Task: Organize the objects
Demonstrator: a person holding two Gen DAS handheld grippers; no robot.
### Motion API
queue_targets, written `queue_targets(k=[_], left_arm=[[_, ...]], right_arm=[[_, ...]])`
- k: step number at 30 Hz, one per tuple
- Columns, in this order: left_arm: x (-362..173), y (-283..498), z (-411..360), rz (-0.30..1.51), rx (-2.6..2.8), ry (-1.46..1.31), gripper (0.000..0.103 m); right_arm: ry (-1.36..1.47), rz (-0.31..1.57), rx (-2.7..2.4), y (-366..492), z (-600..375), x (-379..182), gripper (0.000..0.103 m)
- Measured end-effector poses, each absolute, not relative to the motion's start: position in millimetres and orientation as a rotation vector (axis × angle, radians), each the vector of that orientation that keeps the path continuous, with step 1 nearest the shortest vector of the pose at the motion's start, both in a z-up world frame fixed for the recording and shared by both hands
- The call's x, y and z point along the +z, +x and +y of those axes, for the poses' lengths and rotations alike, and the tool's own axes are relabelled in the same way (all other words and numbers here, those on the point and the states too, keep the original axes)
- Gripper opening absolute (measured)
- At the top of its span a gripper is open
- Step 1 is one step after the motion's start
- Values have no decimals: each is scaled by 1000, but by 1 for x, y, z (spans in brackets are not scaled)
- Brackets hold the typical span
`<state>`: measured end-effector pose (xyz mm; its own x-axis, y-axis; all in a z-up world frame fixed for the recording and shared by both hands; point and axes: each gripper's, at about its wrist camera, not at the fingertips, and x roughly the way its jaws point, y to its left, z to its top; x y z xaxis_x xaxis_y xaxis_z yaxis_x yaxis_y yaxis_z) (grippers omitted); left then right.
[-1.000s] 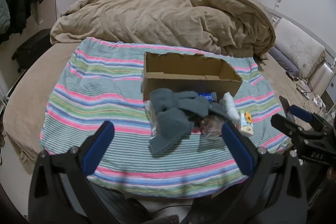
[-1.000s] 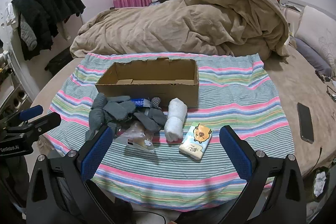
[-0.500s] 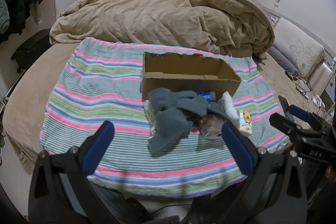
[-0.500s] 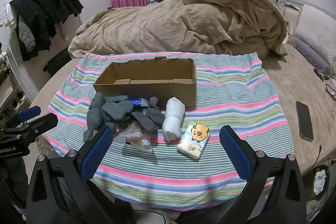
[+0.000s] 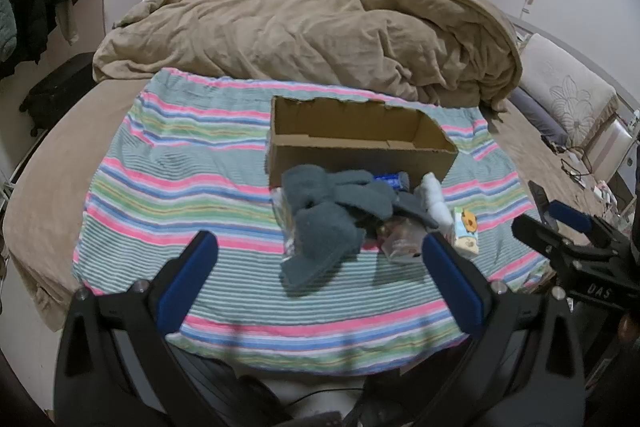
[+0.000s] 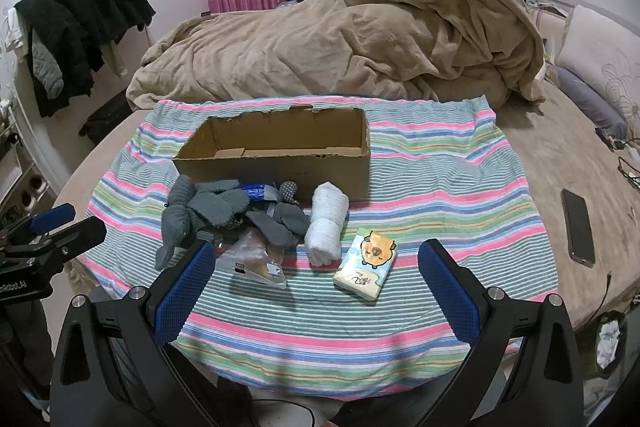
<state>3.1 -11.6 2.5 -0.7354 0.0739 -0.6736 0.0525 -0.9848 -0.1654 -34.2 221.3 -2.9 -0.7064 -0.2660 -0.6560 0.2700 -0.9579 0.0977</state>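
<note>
Little has changed: both views have only crept nearer. The left claw (image 5: pixel 316 281) and right claw (image 6: pixel 314 285) stay wide and empty. Grey knitted gloves (image 6: pixel 208 207), rolled white towel (image 6: pixel 328 227) and cartoon tissue pack (image 6: pixel 366 263) lie before the empty brown cardboard box (image 6: pixel 280 143), mid striped blanket (image 6: pixel 440 187); sorting hasn't begun.

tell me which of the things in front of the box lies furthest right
The tissue pack with the cartoon animal, lying apart to the right of the white rolled towel.

one cardboard box (image 6: pixel 280 151), one rolled white towel (image 6: pixel 326 223), one tissue pack (image 6: pixel 366 269), one plastic bag (image 6: pixel 252 259), one phone (image 6: pixel 578 227).
</note>
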Motion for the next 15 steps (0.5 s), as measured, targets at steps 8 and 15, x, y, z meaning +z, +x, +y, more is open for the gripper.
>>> queue_targets(k=[8, 15], left_arm=[[2, 3, -13, -277, 2900, -1144, 102], [1, 3, -13, -275, 2897, -1151, 102]], right_arm=[[1024, 9, -2661, -35, 221, -4, 103], [1022, 7, -2660, -35, 222, -3, 103]])
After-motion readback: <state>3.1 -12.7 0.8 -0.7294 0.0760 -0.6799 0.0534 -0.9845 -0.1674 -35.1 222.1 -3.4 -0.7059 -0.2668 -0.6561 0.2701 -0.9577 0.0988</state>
